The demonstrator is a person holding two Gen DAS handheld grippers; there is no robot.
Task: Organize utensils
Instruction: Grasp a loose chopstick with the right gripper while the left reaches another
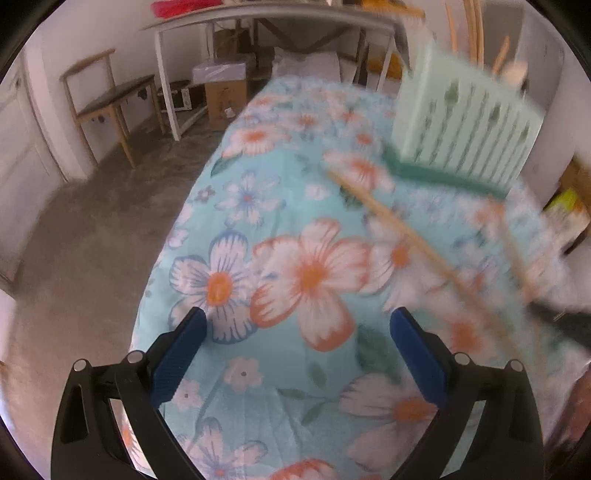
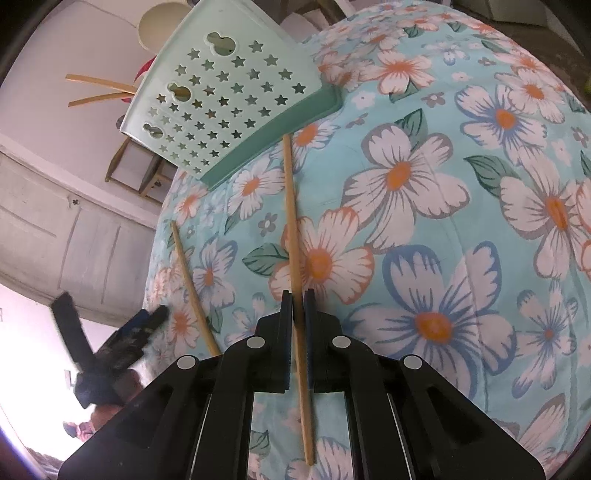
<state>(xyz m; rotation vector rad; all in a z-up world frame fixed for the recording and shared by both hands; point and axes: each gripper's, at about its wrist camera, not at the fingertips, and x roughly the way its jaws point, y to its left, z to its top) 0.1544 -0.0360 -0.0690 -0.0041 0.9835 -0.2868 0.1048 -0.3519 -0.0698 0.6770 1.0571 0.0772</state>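
Observation:
My right gripper [image 2: 298,295] is shut on a wooden chopstick [image 2: 291,206] that points toward the mint green utensil holder [image 2: 225,92]. A second chopstick [image 2: 192,284] lies on the floral cloth to its left. Several chopsticks [image 2: 99,88] stick out of the holder's top. My left gripper [image 1: 295,321] is open and empty above the cloth. In its blurred view the holder [image 1: 465,125] stands at the far right, with the held chopstick [image 1: 406,232] and the other chopstick [image 1: 513,243] in front of it. The left gripper [image 2: 110,350] also shows at the right view's lower left.
The table is covered with a light blue floral cloth [image 1: 288,221]. Beyond it stand a wooden chair [image 1: 107,103], a white workbench [image 1: 258,22] and cardboard boxes [image 1: 225,92] on a concrete floor.

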